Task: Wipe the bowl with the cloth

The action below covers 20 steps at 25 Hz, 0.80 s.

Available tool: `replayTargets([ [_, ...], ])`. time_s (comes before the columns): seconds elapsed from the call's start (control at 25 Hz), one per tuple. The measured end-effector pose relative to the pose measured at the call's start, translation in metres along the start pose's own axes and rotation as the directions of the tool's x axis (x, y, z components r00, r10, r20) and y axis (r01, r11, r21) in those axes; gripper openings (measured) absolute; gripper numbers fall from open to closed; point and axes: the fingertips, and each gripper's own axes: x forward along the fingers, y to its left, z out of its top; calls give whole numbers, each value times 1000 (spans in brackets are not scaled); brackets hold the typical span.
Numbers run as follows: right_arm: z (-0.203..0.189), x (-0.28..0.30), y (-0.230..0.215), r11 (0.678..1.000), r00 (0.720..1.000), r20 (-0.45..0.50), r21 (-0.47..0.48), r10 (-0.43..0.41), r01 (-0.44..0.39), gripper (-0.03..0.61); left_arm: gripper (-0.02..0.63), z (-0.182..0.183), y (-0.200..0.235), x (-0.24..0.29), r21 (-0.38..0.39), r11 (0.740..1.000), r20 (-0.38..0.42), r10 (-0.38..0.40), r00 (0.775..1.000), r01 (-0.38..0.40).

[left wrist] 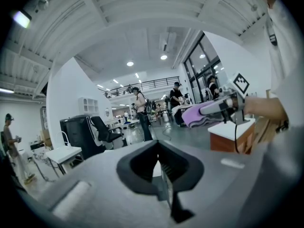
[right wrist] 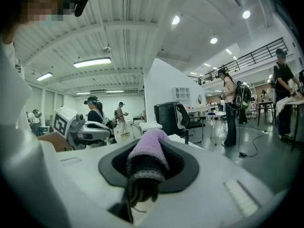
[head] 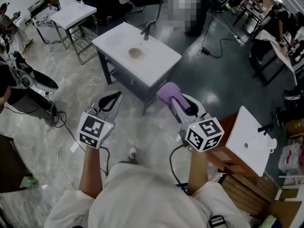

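Head view | right gripper [head: 177, 101] clamps cloth [head: 167, 91] (purple), lengthwise along jaws, toward table [head: 159, 61] | left gripper [head: 110, 101] closed

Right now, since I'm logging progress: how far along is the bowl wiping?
Done: the purple cloth is picked up, clamped in the right gripper. In hand: the person stands short of the white table, both grippers held out towards it; the left gripper is shut and empty. Left: reaching the bowl, which sits untouched on the table, and wiping it.
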Motion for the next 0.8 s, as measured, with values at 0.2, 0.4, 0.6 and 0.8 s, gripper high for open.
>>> replayTargets([
  [0.2, 8, 36, -11, 1000, 1000, -11, -1, -18, 18, 100, 2, -4, 34, 20, -10, 1000, 2, -18, 1000, 18],
  [0.4, 17, 63, -18, 1000, 1000, -10, 6, -21, 21, 100, 2, -10, 60, 42, -7, 999, -1, -39, 999, 39],
  [0.6, 27, 92, -28, 1000, 999, -9, 6, -31, 31, 100, 2, -13, 86, 60, -6, 999, 1, -53, 999, 53],
  [0.8, 26, 116, -29, 999, 999, -14, 29, -33, 33, 100, 2, -21, 106, 69, -8, 997, -4, -77, 997, 77],
])
